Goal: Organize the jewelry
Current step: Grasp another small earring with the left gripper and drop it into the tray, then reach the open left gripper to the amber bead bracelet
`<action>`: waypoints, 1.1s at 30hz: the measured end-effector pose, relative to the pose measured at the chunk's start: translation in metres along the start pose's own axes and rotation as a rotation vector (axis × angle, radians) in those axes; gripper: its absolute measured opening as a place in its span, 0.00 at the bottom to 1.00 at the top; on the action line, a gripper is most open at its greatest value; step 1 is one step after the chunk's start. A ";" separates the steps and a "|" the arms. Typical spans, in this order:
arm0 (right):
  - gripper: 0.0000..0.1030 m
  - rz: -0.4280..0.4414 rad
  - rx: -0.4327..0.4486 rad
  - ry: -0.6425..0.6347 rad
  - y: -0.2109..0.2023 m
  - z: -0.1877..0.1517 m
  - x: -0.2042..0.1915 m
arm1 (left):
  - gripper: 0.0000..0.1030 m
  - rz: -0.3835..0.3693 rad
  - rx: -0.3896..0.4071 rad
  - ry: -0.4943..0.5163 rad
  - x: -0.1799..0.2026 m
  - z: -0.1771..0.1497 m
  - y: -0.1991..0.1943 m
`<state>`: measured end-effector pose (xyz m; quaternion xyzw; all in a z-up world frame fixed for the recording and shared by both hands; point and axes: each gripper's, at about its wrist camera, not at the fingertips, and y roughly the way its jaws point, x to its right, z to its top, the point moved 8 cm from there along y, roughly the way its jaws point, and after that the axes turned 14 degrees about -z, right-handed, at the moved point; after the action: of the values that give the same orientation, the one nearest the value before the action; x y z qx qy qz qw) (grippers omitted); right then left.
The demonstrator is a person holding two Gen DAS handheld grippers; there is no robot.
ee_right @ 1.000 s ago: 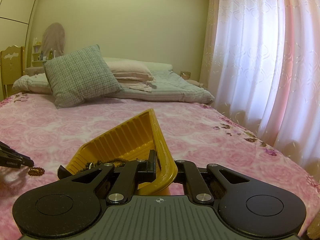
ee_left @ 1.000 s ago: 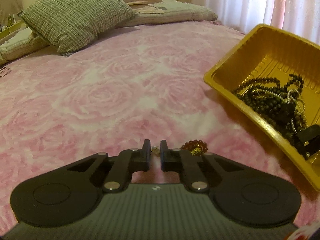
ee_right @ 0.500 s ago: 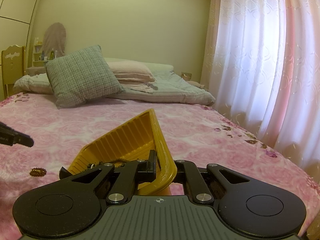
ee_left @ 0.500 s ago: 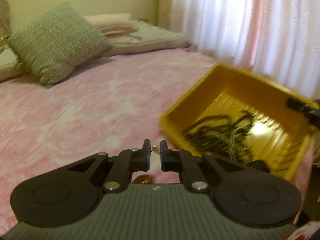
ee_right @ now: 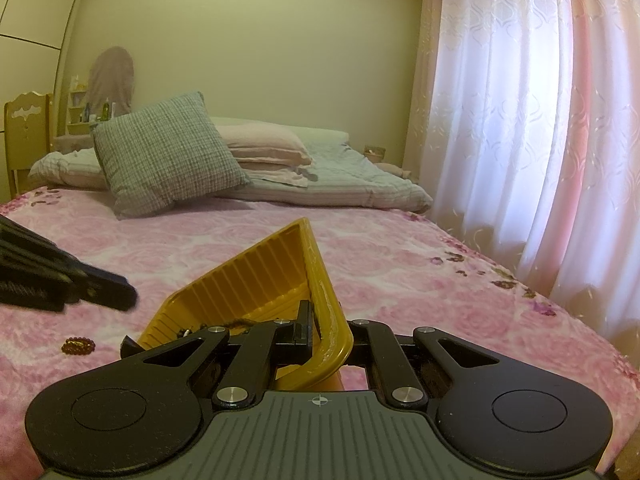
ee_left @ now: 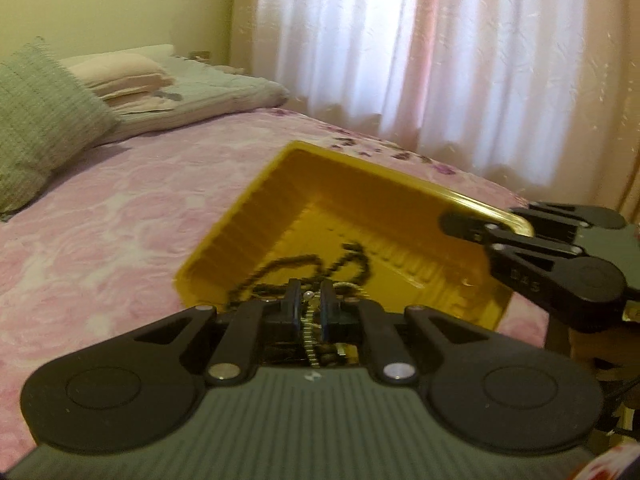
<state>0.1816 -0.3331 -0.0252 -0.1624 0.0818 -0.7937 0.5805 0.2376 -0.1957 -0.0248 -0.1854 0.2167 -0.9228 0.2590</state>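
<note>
Left tongs point(ee_left: 308, 299) pinching one chain point(ee_left: 309, 330) (gold), right tongs point(ee_right: 325, 326) — tray point(ee_right: 256, 276)

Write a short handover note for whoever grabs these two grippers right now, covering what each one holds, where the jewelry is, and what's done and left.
Left gripper: shut on a small pearl-tipped gold chain piece, hanging above the yellow plastic tray.
Right gripper: shut on the tray's near corner rim, tilting it up off the pink rose-patterned bedspread.
In the tray: a tangle of dark beaded necklaces.
On the bedspread, left of the tray: a small red-brown beaded bracelet.
Done: the necklaces are in the tray.
Left: release the chain piece into the tray, then pick up the bracelet and add it; set the tray flat.
</note>
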 end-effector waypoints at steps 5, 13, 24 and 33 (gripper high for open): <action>0.07 0.000 0.000 0.002 0.000 0.000 0.000 | 0.08 -0.030 -0.007 0.014 0.011 -0.002 0.013; 0.07 0.000 -0.002 0.007 0.000 -0.001 0.001 | 0.21 0.019 0.017 -0.026 -0.012 -0.003 -0.001; 0.07 -0.001 -0.003 0.008 0.000 -0.001 0.000 | 0.21 0.277 0.066 -0.159 -0.105 -0.028 -0.075; 0.07 -0.001 -0.002 0.008 -0.001 -0.001 0.001 | 0.21 0.363 0.020 -0.224 -0.137 -0.071 -0.095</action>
<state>0.1807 -0.3337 -0.0254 -0.1601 0.0850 -0.7945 0.5796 0.2763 -0.0245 -0.0690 -0.2425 0.2073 -0.8367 0.4452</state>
